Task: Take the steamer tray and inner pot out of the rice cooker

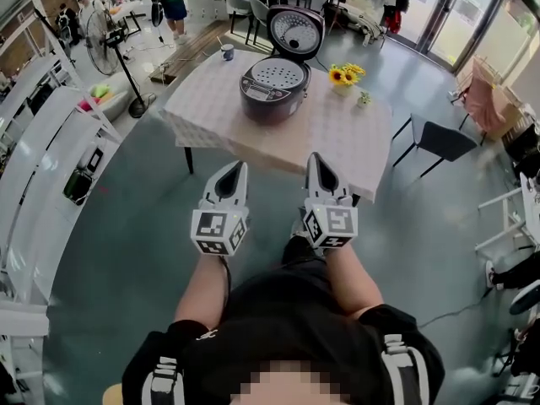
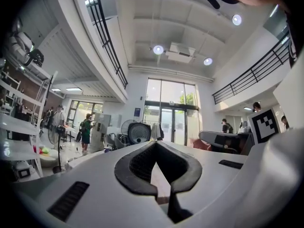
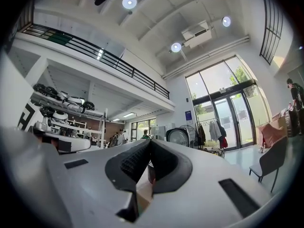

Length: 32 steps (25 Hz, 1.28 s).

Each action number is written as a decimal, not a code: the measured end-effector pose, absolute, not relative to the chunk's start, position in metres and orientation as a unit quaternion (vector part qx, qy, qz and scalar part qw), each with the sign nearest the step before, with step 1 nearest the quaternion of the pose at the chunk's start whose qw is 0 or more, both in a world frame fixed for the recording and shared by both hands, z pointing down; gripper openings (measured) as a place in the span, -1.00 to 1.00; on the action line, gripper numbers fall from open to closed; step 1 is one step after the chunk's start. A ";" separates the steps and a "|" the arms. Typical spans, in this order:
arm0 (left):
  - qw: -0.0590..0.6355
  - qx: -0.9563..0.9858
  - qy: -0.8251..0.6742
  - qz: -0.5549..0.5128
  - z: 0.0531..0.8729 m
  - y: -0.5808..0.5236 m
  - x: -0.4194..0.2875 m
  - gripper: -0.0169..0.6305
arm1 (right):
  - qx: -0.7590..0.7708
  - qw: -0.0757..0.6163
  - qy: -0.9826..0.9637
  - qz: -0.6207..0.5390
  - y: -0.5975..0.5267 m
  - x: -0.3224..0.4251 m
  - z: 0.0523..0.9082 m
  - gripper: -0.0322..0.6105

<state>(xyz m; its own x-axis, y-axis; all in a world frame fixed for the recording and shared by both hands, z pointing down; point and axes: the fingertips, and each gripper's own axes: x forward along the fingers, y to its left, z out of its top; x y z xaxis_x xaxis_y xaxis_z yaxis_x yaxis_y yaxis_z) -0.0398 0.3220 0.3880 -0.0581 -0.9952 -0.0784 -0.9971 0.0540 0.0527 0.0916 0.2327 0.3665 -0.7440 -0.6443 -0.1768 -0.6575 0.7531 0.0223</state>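
An open rice cooker (image 1: 272,91) stands on the far side of the table (image 1: 337,137), with its lid (image 1: 295,30) raised. A perforated steamer tray (image 1: 278,74) lies in its top; the inner pot underneath is hidden. My left gripper (image 1: 240,166) and right gripper (image 1: 313,157) are held side by side before the table's near edge, well short of the cooker. Both point towards it, shut and holding nothing. In the left gripper view the left gripper (image 2: 156,143) has its jaws together, and the raised lid (image 2: 139,133) shows beyond. In the right gripper view the right gripper (image 3: 149,141) is likewise shut.
A vase of sunflowers (image 1: 346,76) and a small plant (image 1: 364,99) stand to the right of the cooker, and a cup (image 1: 227,51) stands behind it. A dark chair (image 1: 443,140) is at the table's right. A standing fan (image 1: 105,32) and white shelving (image 1: 51,167) are on the left.
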 end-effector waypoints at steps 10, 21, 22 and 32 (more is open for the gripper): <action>0.012 -0.674 0.737 0.047 0.389 0.278 -0.078 -0.94 | -0.349 0.084 0.932 0.040 0.176 0.061 0.369 -0.89; 0.010 -0.673 0.739 0.023 0.396 0.139 -0.107 -0.94 | -0.342 0.074 0.937 0.010 0.030 0.025 0.385 -0.89; 0.011 -0.674 0.738 0.018 0.395 0.122 -0.107 -0.94 | -0.341 0.072 0.937 0.006 0.013 0.022 0.385 -0.89; 0.019 -0.645 0.763 -0.025 0.375 -0.024 -0.112 -0.94 | -0.332 0.069 0.941 -0.021 -0.133 0.020 0.375 -0.89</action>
<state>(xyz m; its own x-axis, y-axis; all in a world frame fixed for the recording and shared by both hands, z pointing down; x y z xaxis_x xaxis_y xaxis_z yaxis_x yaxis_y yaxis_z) -0.1124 -0.0238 0.3751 -0.1668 -0.9860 0.0032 -0.9840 0.1663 -0.0637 0.0200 -0.1334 0.3753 -0.7707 -0.6267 -0.1153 -0.6209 0.7792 -0.0852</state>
